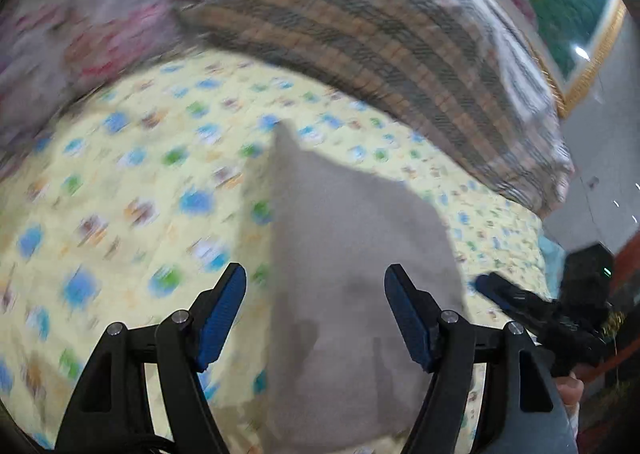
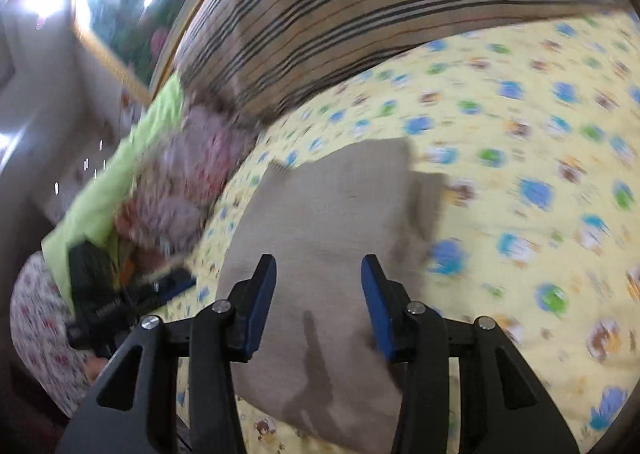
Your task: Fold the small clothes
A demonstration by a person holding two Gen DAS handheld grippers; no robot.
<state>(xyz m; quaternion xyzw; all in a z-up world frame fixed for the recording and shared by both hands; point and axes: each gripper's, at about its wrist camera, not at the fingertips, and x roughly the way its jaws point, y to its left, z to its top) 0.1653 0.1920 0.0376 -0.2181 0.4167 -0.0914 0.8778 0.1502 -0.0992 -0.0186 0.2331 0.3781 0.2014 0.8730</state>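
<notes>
Two tongs, one per hand, both with blue-padded fingers spread apart and clamping nothing. Left tongs (image 1: 315, 282): the fingers stand either side of a single grey-brown garment (image 1: 344, 262), above it, with cloth visible between and beyond them; contact cannot be told through the motion blur. Right tongs (image 2: 319, 274): likewise spread over the same garment (image 2: 332, 213). Each tool also appears in the other's view, at the right margin of the left view (image 1: 532, 306) and at the left margin of the right view (image 2: 160, 286).

The garment, one in number, lies on a bed covered by one yellow sheet (image 1: 132, 181) printed with blue, green and brown motifs. In the right view its far edge is nearly straight, and its right corner (image 2: 428, 189) appears doubled over. In the left view it tapers to a point (image 1: 282, 133) away from the tongs.

Open sheet surrounds the garment, widest on the left in the left view and on the right in the right view. The far side is bounded by one striped brown blanket (image 1: 360, 37), well apart from the garment. One pile of pink-patterned cloth (image 2: 180, 189) lies near its far left corner, with a lime-green cloth (image 2: 116, 189) beyond. One gold-framed picture (image 1: 560, 13) hangs behind.
</notes>
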